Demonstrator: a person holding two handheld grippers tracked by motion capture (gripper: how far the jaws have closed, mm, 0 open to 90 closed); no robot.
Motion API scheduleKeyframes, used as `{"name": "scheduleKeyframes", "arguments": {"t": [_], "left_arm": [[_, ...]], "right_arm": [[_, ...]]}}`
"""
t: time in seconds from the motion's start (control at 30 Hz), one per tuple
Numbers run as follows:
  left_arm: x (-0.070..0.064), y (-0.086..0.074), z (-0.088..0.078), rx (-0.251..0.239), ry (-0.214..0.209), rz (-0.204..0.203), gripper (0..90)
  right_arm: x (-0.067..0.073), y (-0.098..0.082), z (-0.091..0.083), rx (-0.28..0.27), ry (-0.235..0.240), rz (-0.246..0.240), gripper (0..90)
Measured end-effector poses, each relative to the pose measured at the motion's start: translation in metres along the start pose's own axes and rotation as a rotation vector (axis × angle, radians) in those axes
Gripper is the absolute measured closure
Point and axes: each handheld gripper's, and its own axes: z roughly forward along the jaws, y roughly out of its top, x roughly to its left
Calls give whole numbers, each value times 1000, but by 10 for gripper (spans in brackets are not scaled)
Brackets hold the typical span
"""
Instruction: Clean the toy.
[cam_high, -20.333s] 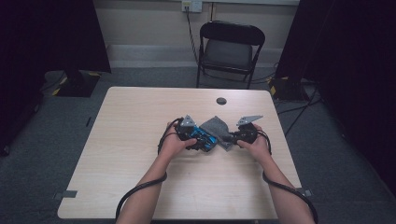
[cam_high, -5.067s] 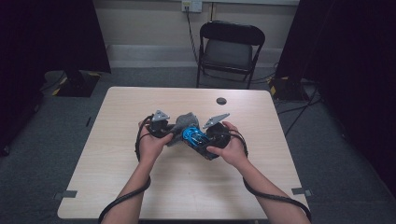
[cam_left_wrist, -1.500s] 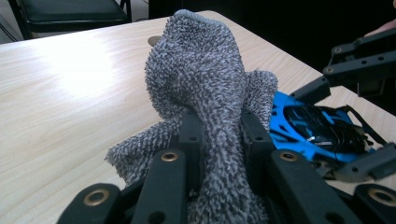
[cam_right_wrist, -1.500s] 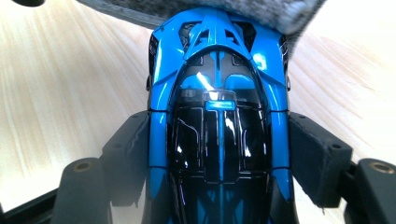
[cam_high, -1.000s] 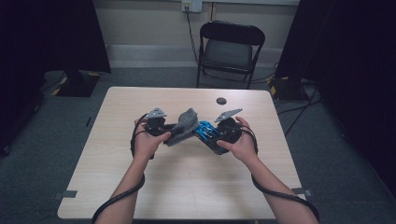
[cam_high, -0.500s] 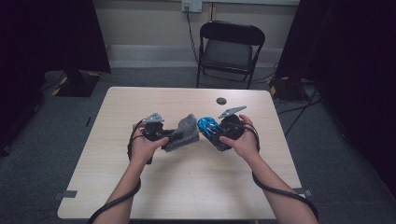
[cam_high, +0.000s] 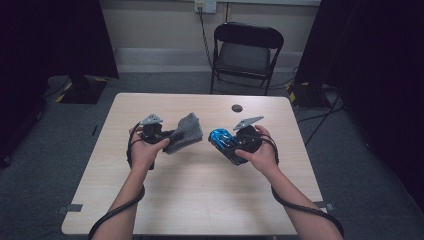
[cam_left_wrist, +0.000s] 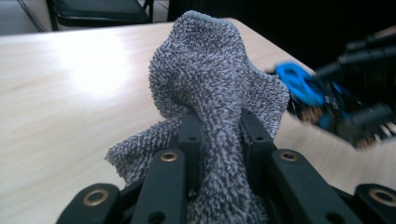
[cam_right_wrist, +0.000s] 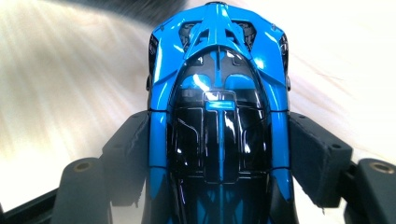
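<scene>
Blue toy car (cam_high: 225, 140) held above worktop (cam_high: 200, 200) middle, right of centre, clamped across its sides by right gripper (cam_high: 235, 145) fingers (cam_right_wrist: 317, 158). Grey cloth (cam_high: 184, 132) just left of it, apart, pinched tight in near-closed left gripper (cam_high: 167, 137) fingers (cam_left_wrist: 191, 140). Wiping step, likely: bring cloth back flat onto car body, keep car steady, light strokes. Small black disc (cam_high: 237, 107) near far edge. No containers.

We see bare table (cam_high: 200, 200) all around us; only a small black disc (cam_high: 237, 108) sits near the far edge (well apart), and a gap separates cloth (cam_high: 184, 132) from toy car (cam_high: 223, 140).
</scene>
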Motion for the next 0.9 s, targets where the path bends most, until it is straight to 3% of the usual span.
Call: {"name": "scheduleKeyframes", "arguments": {"t": [0.2, 0.3, 0.47, 0.57, 0.9], "left_arm": [[-2, 16, 7, -24, 13, -3, 743], [-5, 20, 13, -11, 9, 1, 743], [-13, 19, 24, 12, -31, -3, 743], [-18, 15, 29, 25, -69, -10, 743], [-20, 10, 30, 62, -120, 3, 747]], "right_arm": [[18, 1, 5, 0, 44, -44, 284], [27, 2, 8, 0, 65, -65, 284], [36, 4, 9, -5, 80, -90, 284], [38, 5, 10, 0, 80, -93, 284], [29, 4, 8, 5, 47, -86, 284]]}}
